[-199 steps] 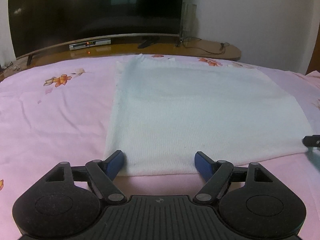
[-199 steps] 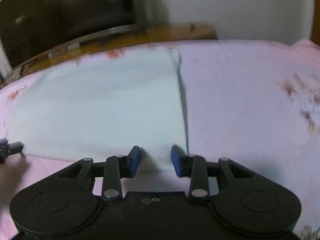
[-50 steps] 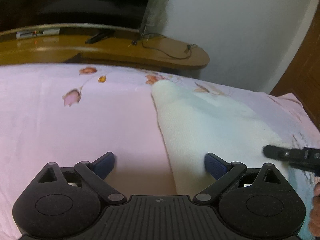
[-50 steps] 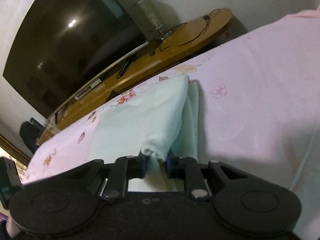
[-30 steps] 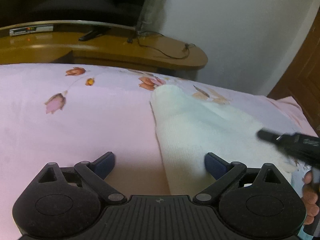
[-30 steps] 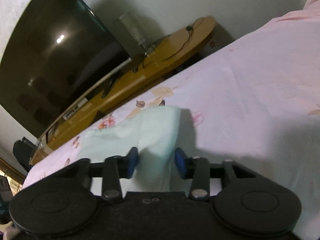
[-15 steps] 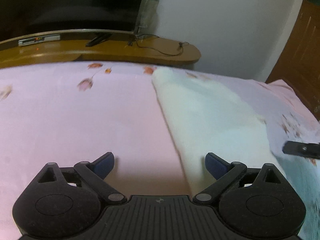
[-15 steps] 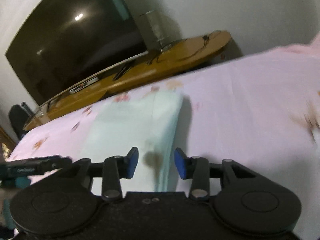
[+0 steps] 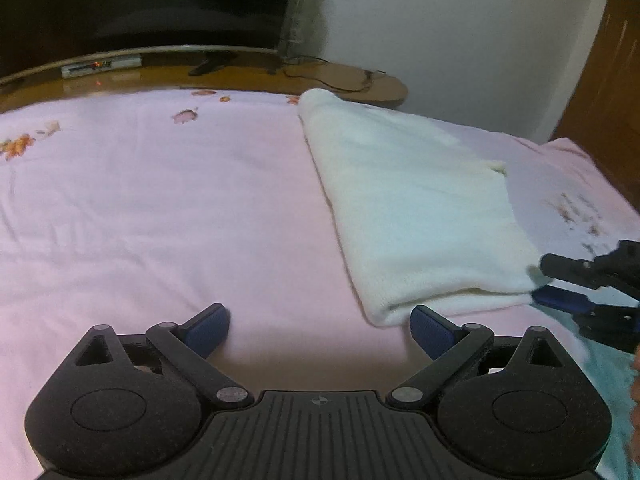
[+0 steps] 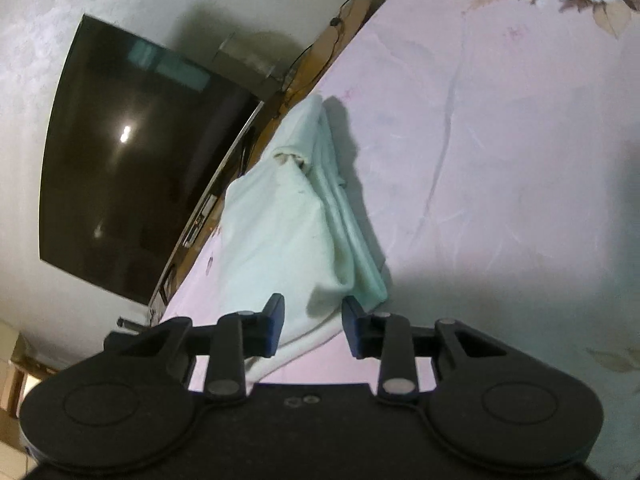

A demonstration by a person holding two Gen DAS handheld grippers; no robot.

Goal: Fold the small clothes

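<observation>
A pale white cloth [image 9: 416, 208], folded into a long strip, lies flat on the pink flowered bedsheet [image 9: 160, 200]. My left gripper [image 9: 320, 326] stands wide open over bare sheet, its right pad just short of the cloth's near left corner. My right gripper [image 9: 540, 282] shows at the right edge, level with the cloth's near right corner. In the right wrist view the cloth [image 10: 280, 220] runs away from the right gripper [image 10: 313, 326]. Its jaws are closing, with the cloth's near corner between them and a gap still showing at the pads.
A dark television [image 9: 140, 0] stands on a long wooden bench [image 9: 240, 76] past the far edge of the bed. A white wall and a brown wooden door [image 9: 608, 100] are on the right. A person's hand [image 9: 634, 380] shows at the right edge.
The right gripper let go of the lifted fold, and the cloth now lies flat. Both grippers drew back to the cloth's near end. The right wrist has rolled, tilting its view.
</observation>
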